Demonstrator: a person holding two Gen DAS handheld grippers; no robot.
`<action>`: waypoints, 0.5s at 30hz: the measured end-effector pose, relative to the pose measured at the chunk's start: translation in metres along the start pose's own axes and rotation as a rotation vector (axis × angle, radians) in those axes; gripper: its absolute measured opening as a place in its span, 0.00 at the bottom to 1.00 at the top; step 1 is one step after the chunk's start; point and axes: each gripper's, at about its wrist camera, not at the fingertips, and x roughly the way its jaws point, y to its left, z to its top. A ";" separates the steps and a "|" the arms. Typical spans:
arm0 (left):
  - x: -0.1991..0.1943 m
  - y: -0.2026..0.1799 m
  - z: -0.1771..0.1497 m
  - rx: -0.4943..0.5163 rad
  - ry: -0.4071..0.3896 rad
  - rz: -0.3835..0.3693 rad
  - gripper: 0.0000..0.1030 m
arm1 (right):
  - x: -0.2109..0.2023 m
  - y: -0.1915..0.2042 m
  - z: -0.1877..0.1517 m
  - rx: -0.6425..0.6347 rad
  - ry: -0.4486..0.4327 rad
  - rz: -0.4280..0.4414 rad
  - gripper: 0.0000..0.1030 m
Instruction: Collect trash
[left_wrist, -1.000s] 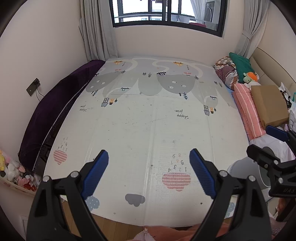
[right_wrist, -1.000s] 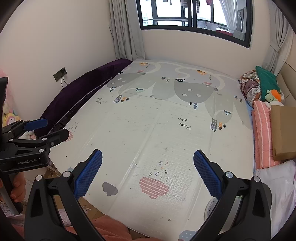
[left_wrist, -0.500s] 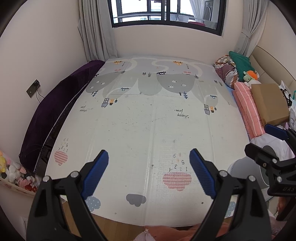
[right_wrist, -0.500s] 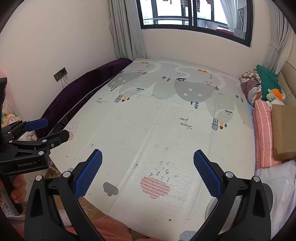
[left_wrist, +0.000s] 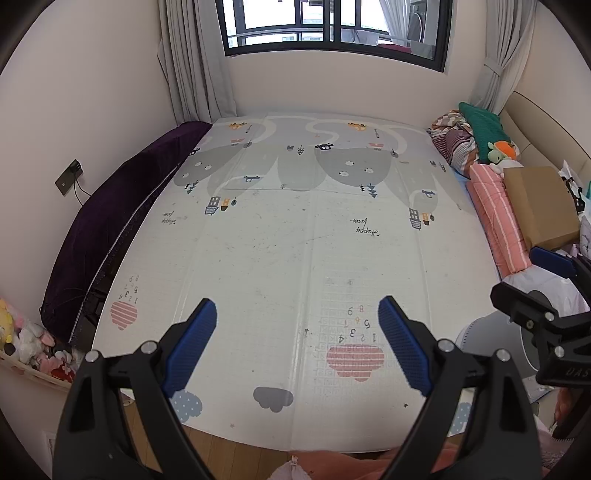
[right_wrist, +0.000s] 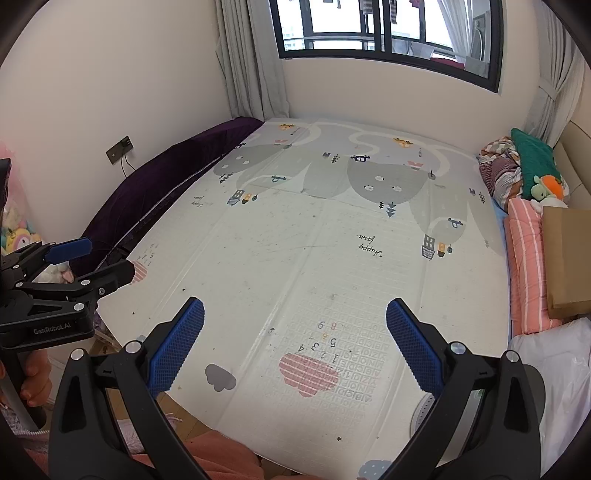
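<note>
Beside left tool (right_wrist: 88, 258), fingers (right_wrist: 35, 373) visible.

Cardboard box (right_wrist: 569, 258) cut off by the right wrist view's edge

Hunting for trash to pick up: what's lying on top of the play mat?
On the play mat only small dark specks and scuff marks show, among its printed clouds and numbers. No larger litter is visible. Each hand-held gripper's fingers cover part of the near edge, so that strip is unseen.

Bright daylight from the window (left_wrist: 334, 31) lights both sharp views evenly, with fisheye bending and dark corners
</note>
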 end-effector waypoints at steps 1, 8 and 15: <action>0.000 -0.001 0.000 0.002 -0.001 0.002 0.86 | 0.000 0.000 0.001 0.001 0.000 0.000 0.93; -0.002 -0.006 0.001 0.010 -0.006 0.013 0.86 | 0.000 -0.001 0.000 0.003 0.000 0.000 0.93; -0.007 -0.008 0.002 0.019 -0.031 0.024 0.86 | 0.001 -0.003 0.000 0.002 0.001 0.001 0.93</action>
